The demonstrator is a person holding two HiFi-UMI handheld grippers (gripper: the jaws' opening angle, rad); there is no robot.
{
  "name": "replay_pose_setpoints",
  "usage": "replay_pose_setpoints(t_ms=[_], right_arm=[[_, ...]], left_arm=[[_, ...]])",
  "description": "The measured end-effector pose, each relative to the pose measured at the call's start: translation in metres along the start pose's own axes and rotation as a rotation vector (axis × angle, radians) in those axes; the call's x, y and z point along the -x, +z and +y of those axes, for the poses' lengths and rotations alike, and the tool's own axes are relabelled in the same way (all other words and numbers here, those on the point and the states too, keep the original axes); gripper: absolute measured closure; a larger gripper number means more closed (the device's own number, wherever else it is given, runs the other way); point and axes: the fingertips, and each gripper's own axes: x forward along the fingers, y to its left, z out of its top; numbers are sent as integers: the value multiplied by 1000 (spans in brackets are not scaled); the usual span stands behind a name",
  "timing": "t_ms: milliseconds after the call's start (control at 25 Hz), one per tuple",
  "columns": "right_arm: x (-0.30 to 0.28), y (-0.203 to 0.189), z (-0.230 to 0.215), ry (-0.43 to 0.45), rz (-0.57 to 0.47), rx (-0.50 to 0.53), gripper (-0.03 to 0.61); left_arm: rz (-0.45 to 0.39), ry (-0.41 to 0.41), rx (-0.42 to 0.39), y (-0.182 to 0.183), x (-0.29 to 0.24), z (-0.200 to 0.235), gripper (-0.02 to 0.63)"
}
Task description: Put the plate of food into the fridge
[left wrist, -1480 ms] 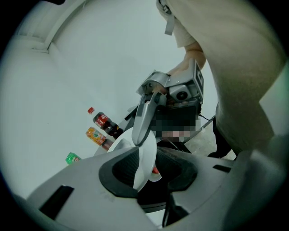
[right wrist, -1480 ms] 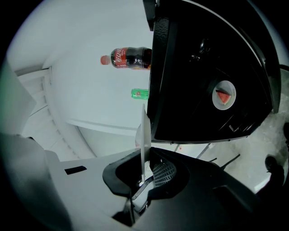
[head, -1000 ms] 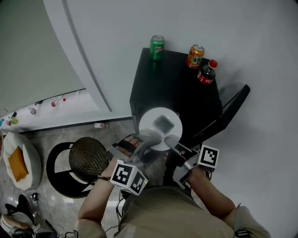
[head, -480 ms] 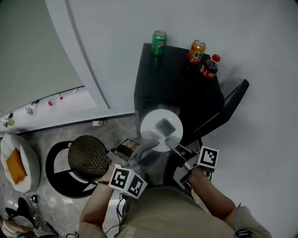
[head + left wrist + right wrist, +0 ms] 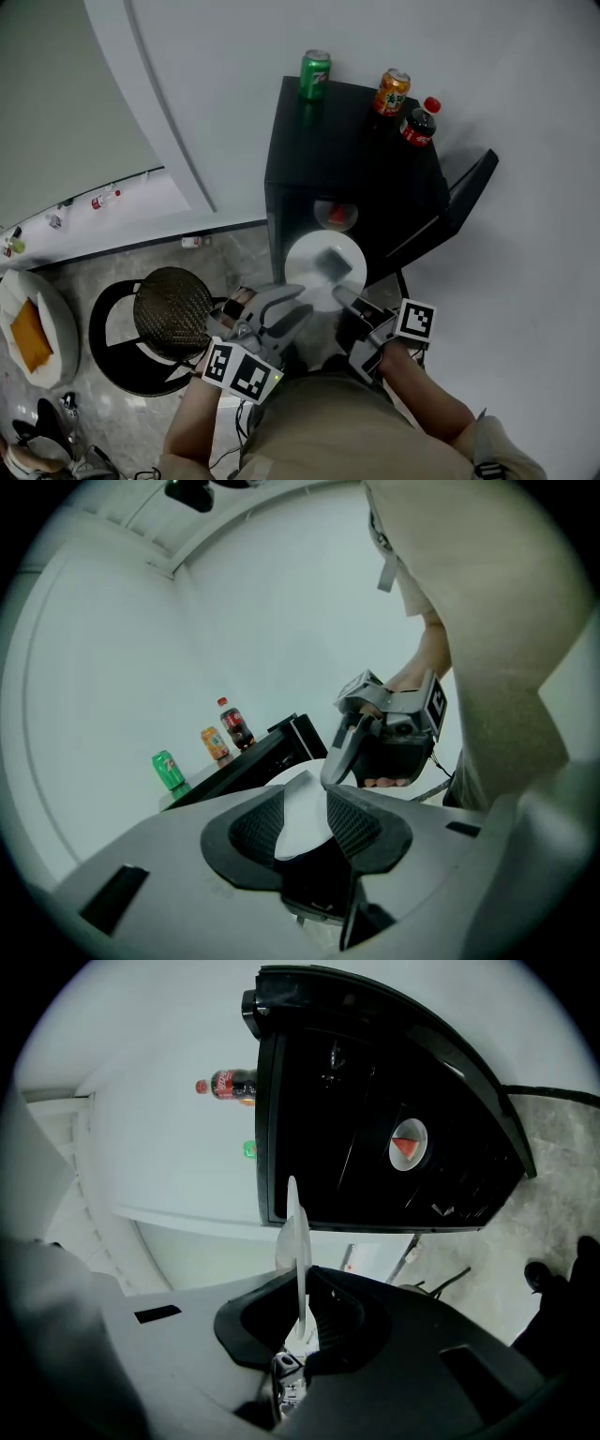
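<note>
The plate [image 5: 305,270] is clamped by the right gripper [image 5: 343,298]. The jaws of the left gripper [image 5: 302,306] have just been opening and stand slack around its rim. A level push into the open fridge [image 5: 347,159] seems needed next.

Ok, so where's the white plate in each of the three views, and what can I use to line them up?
Head view: white plate at centre, just in front of the black fridge.
Left gripper view: lower centre, its face showing.
Right gripper view: edge-on, a thin upright sliver left of centre.
Shared landmark: the cola bottle on the fridge.
</note>
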Motion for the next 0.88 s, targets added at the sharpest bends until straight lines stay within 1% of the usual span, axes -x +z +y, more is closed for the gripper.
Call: replay_pose_setpoints(t_ms=[80, 240, 360, 480, 600, 720, 880], right_arm=[[5, -1, -2, 3, 7, 1, 549], [18, 1, -5, 18, 10, 0, 549], [31, 4, -9, 23, 12, -4, 549], [46, 6, -15, 33, 14, -17, 549], [60, 6, -23, 34, 22, -23, 549], [74, 7, -29, 37, 23, -35, 549], [92, 8, -39, 37, 27, -40, 549]], left_arm=[[9, 15, 19, 0, 0, -2, 471], [24, 21, 37, 6, -7, -10, 471], [16, 42, 82, 16, -11, -15, 473], [34, 56, 105, 21, -18, -24, 486], [60, 62, 107, 24, -23, -36, 514], [72, 88, 107, 31, -26, -42, 589], [96, 125, 116, 39, -30, -47, 604]])
